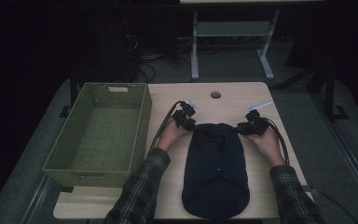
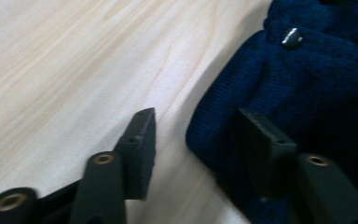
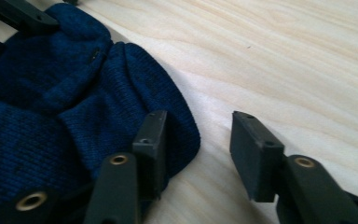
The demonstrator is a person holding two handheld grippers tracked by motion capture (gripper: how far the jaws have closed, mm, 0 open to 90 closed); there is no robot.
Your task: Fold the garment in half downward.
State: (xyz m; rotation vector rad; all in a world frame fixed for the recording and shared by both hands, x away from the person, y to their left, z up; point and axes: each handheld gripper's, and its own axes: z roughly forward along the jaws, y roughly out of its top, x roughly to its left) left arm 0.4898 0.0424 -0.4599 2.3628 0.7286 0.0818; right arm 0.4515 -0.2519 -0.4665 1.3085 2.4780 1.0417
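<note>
Both sets of jaws are spread wide right now, nothing clamped. On the left gripper (image 2: 193, 154) one jaw sits on bare wood and the other is over the rolled edge of the navy knit garment (image 2: 307, 88), and the right gripper (image 3: 196, 154) mirrors that on the opposite corner, one jaw on the knit (image 3: 74, 107), one off it. So each is straddling a top corner of the fabric, which lies flat in the middle of the worktop (image 1: 242, 95) with the person's hands at its far end. What I'd worry about: that edge looks thick and rolled, so if the jaws close from here they might only pinch the outer layer, and the lower layer stays behind or the corner slips out on the lift. Also the jaws resting on wood could just scrape instead of getting under. If one side grabs and the other misses, the whole thing twists and bunches. There's a small metal snap or button (image 2: 291, 37) near the left corner too, could snag. The green woven basket (image 1: 98, 135) sits just beside on the left, empty.
</note>
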